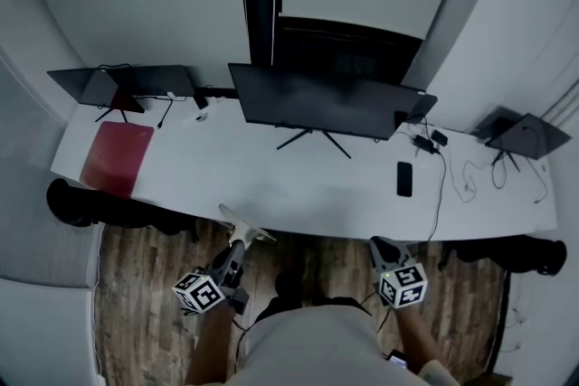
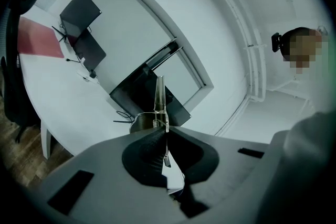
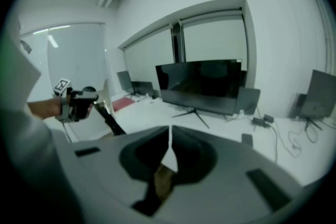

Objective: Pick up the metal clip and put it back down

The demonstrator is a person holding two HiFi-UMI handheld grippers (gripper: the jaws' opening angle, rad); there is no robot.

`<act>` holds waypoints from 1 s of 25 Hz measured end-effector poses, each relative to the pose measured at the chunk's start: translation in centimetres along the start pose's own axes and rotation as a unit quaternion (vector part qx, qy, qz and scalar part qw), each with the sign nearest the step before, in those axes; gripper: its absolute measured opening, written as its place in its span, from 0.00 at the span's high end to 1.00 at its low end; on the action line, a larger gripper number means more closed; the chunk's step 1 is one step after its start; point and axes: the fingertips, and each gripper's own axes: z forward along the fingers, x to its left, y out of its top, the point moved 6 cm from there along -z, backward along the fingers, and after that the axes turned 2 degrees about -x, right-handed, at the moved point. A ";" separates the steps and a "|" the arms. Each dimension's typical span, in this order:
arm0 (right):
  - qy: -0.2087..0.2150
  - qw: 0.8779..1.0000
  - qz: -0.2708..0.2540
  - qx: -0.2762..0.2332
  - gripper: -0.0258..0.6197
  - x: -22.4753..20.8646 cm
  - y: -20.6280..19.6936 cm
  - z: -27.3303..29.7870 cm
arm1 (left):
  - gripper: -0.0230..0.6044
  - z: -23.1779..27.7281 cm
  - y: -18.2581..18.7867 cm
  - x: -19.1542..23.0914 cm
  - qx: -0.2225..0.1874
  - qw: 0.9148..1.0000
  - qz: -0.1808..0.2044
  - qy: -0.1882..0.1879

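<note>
Metal clip [image 2: 160,99]: one, clamped in left claw [image 2: 165,131]; right claw [image 3: 169,136] closed, empty.

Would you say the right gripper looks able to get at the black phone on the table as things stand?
Probably yes: the phone lies on the table just ahead of the right gripper, with nothing between them; its shut jaws must open first.
</note>
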 end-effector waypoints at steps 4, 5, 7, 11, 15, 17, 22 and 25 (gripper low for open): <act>-0.016 1.000 0.002 0.005 0.91 1.5 0.6 1.0 | 0.91 0.7 1.8 1.9 0.012 1.000 0.000 -0.015; -0.020 1.000 0.001 0.007 0.91 1.7 0.9 1.1 | 0.91 0.9 2.1 2.3 0.014 1.000 0.000 -0.018; -0.026 1.000 0.000 0.010 0.91 2.2 1.1 1.3 | 0.91 1.2 2.7 2.9 0.018 1.000 -0.002 -0.021; -0.037 0.999 -0.001 0.010 0.91 2.3 1.2 1.5 | 0.91 1.7 3.1 3.8 0.019 0.999 -0.007 -0.031; -0.044 0.999 0.002 0.003 0.91 2.2 1.3 1.7 | 0.91 2.1 3.1 4.4 0.020 0.999 -0.012 -0.038; -0.046 0.999 0.004 0.002 0.91 2.1 1.3 1.8 | 0.91 2.3 3.0 4.5 0.022 0.999 -0.015 -0.038; -0.044 0.999 0.004 0.005 0.91 1.4 1.3 2.5 | 0.91 3.3 3.0 4.4 0.026 0.999 -0.014 -0.039; -0.035 0.999 0.007 0.004 0.91 1.0 1.4 3.5 | 0.91 3.8 3.0 4.2 0.026 0.999 -0.013 -0.034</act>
